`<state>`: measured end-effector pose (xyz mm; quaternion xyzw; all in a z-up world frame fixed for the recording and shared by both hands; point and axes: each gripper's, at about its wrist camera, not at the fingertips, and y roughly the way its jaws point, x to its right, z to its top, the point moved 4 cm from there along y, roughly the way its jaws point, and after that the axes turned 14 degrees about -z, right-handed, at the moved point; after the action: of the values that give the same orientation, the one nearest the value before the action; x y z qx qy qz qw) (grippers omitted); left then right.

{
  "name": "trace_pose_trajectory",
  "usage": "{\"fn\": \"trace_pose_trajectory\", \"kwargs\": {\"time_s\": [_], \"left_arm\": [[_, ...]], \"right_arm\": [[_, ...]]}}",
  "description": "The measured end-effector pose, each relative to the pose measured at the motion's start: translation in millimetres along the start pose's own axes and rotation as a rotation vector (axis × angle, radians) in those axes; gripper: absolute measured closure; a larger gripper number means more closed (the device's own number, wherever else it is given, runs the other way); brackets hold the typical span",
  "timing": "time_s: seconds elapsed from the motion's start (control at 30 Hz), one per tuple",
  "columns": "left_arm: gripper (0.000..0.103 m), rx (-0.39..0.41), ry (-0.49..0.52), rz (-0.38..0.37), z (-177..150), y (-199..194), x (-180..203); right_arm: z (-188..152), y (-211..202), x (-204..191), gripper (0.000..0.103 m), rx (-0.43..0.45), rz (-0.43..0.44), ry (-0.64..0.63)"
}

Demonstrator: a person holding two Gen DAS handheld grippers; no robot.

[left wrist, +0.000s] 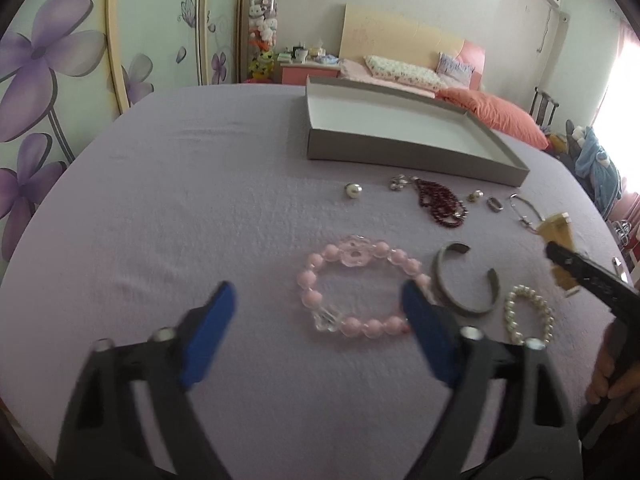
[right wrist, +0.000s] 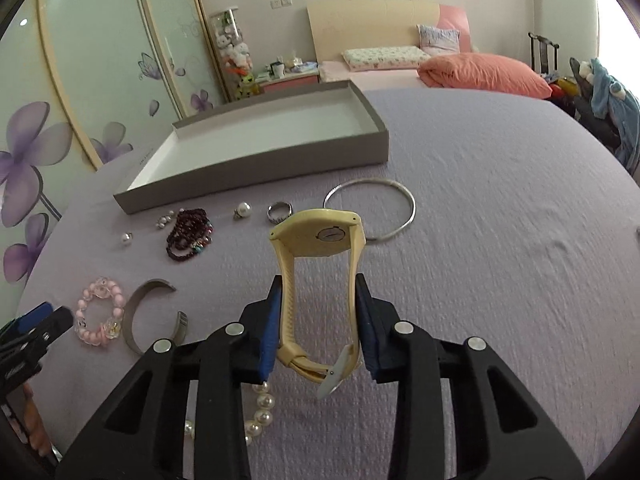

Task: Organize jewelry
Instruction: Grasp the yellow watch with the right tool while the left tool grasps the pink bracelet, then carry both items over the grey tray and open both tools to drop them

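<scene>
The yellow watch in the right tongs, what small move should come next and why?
Probably lift the yellow watch and carry it toward the grey tray: the right tongs already pinch both sides of its strap, and the tray sits open and empty behind the jewelry.

Both wrist views angled down, close over table [left wrist: 160,184]; share grey box [right wrist: 260,168], bracelets

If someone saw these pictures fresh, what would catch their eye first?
The right gripper shut on a yellow watch, held up mid-frame. Then the pink bead bracelet on the lilac cloth between the open left gripper's fingers, and the empty grey tray behind.
</scene>
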<state>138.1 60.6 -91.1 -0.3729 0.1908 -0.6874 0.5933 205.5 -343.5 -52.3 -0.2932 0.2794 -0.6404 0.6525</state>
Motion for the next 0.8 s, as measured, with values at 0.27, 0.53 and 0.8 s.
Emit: {"fn": "trace_pose_trajectory", "kwargs": {"time_s": [0.27,0.53,0.8], "left_arm": [[0.071,-0.067,0.015,0.017,5.0,22.6,-9.6],[0.09,-0.087,0.111,0.016,-3.9,25.6,13.4],[0.09,0.024,0.146,-0.052,21.2,-7.9,29.9]], "right_arm": [[4.4,-0.4,0.8,0.067,0.01,0.023,-0.005],[4.7,-1.9,0.3,0.067,0.008,0.029,-0.006],[19.7,-20.7,-1.9,0.067,0.069,0.052,-0.008]]}}
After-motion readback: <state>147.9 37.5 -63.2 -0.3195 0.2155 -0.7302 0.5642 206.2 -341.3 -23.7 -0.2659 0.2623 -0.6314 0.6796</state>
